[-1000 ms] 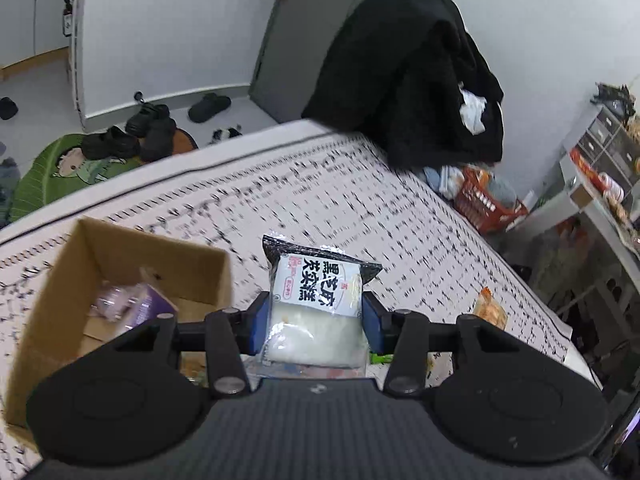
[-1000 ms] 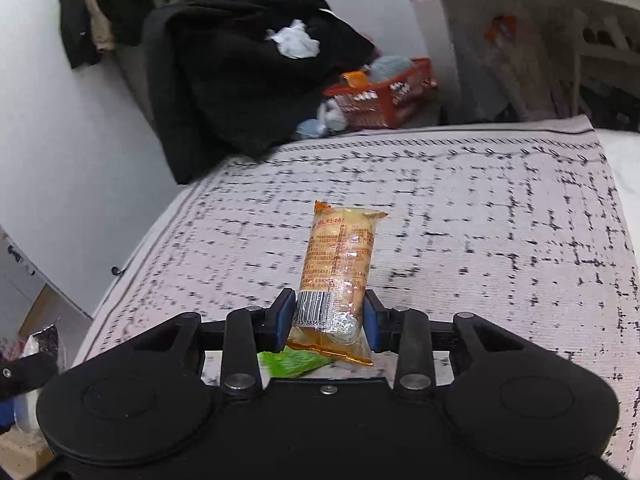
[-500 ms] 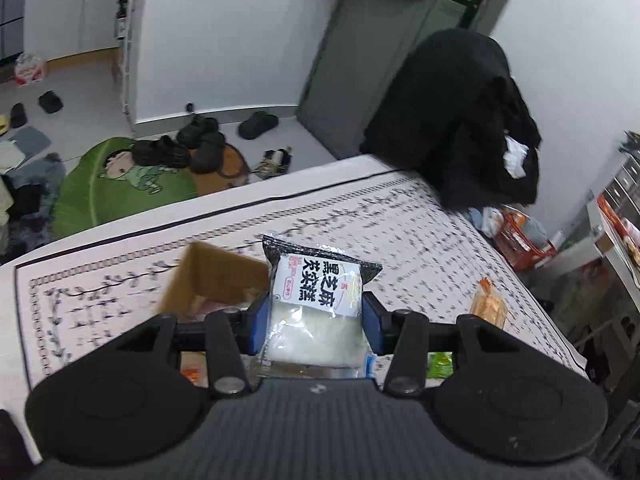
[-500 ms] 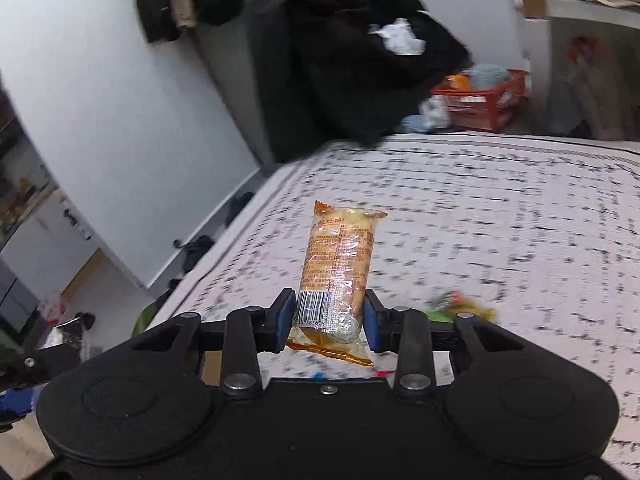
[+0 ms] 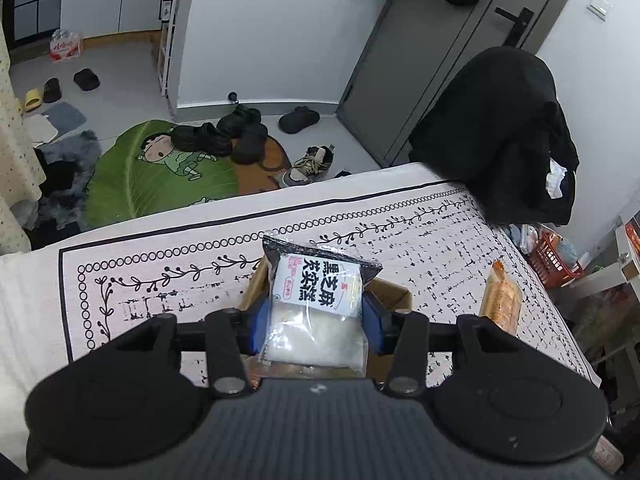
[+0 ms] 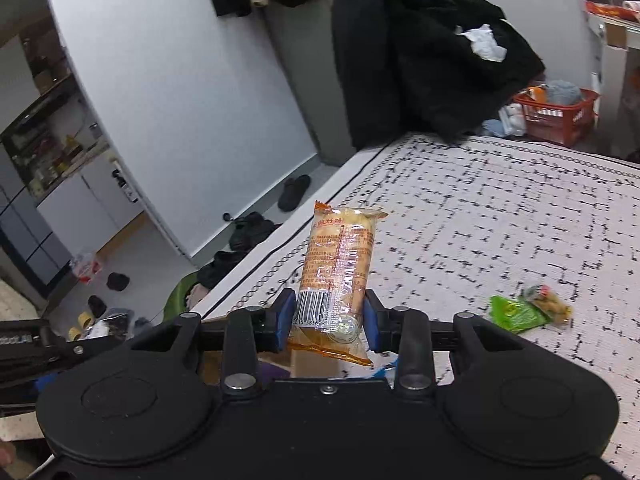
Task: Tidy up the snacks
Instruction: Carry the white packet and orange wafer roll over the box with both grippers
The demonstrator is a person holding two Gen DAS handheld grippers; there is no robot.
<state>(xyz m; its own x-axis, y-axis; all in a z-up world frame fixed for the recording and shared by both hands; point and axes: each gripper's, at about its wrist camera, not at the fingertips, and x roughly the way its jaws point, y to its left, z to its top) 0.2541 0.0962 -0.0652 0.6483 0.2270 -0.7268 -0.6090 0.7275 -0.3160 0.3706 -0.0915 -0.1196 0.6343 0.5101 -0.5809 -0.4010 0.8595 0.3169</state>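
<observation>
Spreading under both of your tools is the patterned cloth (image 5: 168, 280) on the table, white with black rings, vines and dashes. A black coat (image 5: 500, 132) is heaped at its far edge, and beyond that edge a green leaf-shaped mat (image 5: 160, 176) lies on the floor with dark shoes around it. A cardboard box (image 5: 396, 296) sits on the cloth directly behind your left gripper (image 5: 316, 320), only its brown rim and one corner showing past the fingers.

Your left gripper is clamped on the white rice-cake packet (image 5: 320, 300): the blue pads press its clear lower half from both sides, and its black-topped printed end sticks up and forward beyond the fingertips, above the box. Your right gripper (image 6: 328, 316) pinches the orange wrapped cake (image 6: 340, 268) near its barcode end, pads against both sides; most of the wrapper juts forward past the fingers, tilted slightly right, and its sealed tail hangs below them. From the left wrist view the same orange cake appears at the right, raised above the cloth.

A small green snack packet (image 6: 520, 312) lies on the cloth well to the right of your right gripper, touching a tiny yellowish packet beside it
</observation>
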